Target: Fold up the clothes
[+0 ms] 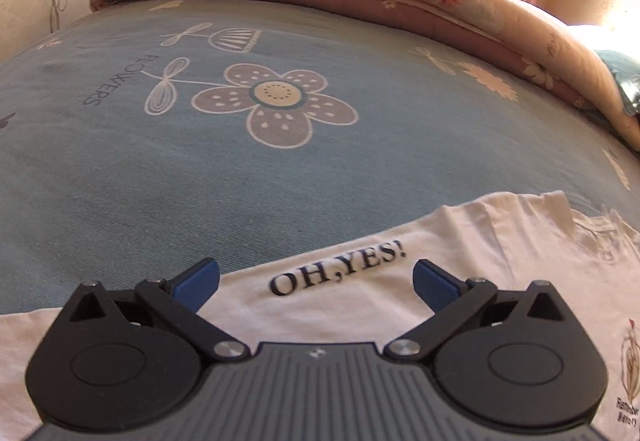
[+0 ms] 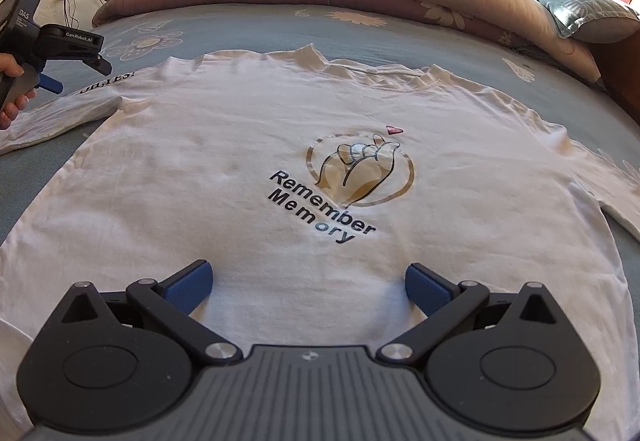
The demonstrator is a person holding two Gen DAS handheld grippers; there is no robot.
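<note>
Left gripper (image 1: 316, 275): fingers spread above "OH,YES!" sleeve (image 1: 340, 273); bare bedsheet (image 1: 120, 181) beyond fingertips.
Right gripper (image 2: 308, 281): fingers spread over white shirt (image 2: 200, 161) hem; chest print (image 2: 360, 169) ahead.

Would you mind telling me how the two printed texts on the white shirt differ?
The "OH,YES!" print sits on the sleeve under the open left claw; the "Remember Memory" print sits mid-chest ahead of the open right claw. "OH,YES!" is one line of serif capitals; "Remember Memory" is two lines of sans-serif beside a gold hand graphic. Both are dark lettering on the white shirt.
</note>
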